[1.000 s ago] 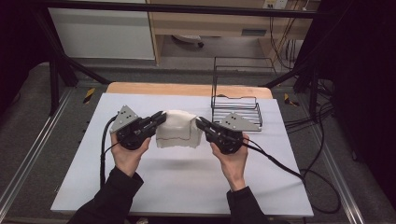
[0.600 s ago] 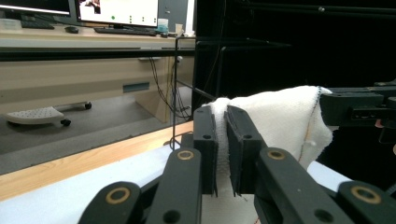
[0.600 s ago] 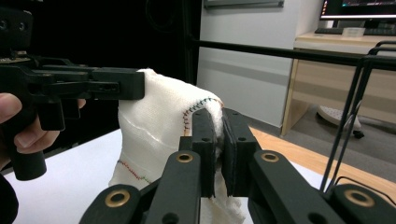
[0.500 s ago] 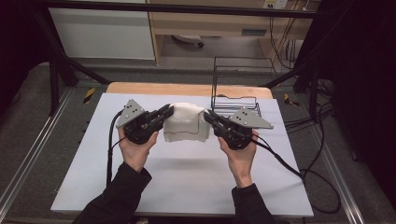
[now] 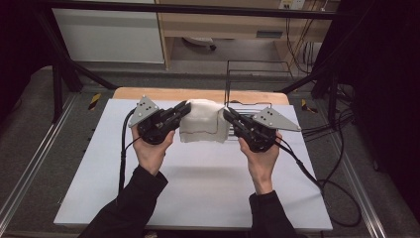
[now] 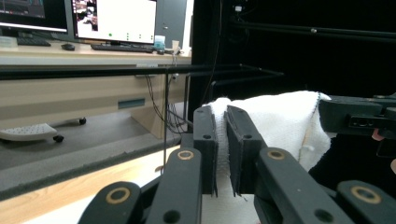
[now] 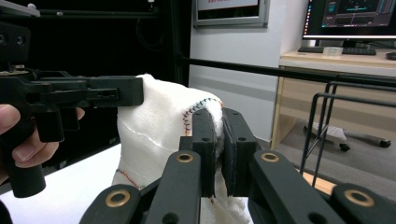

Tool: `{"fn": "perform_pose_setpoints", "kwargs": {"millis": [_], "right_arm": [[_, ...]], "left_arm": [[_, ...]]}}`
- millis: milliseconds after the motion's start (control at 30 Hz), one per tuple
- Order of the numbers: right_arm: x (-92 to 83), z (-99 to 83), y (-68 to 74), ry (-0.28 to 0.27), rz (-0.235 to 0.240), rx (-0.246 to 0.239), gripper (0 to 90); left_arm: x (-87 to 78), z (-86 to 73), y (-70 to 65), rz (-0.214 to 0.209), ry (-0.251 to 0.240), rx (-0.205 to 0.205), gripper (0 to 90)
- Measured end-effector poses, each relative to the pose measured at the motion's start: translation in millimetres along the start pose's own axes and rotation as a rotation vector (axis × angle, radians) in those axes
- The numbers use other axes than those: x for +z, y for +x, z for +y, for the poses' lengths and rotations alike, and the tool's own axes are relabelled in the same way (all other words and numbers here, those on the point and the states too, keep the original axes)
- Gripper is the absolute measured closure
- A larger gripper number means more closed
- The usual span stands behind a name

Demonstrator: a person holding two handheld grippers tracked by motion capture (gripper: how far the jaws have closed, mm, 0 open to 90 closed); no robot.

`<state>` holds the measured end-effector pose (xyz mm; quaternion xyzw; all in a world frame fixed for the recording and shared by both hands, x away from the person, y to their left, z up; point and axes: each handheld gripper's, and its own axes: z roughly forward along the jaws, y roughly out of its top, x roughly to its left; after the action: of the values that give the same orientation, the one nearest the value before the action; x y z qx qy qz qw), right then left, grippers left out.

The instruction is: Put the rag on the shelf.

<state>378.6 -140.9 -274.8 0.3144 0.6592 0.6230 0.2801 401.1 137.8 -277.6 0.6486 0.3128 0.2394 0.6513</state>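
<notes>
The white cloth point(image 5: 203, 121) has risen, pinched between both hand-held grippers.

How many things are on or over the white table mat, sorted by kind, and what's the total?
Cloths: 1, the white cloth, lifted off the mat
Wire racks: 1, the black wire rack
Grippers: 2, the left gripper and the right gripper, each shut on a cloth edge
Total: 4
</notes>
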Motion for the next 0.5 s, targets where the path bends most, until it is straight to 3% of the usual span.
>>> {"fn": "perform_pose_setpoints", "kwargs": {"millis": [500], "right_arm": [[-5.4, 18.4, -16.8, -0.042, -0.041, -0.006, 85.2]], "left_arm": [[22.3, 16.8, -6.9, -0.011, -0.051, -0.004, 82.9]]}}
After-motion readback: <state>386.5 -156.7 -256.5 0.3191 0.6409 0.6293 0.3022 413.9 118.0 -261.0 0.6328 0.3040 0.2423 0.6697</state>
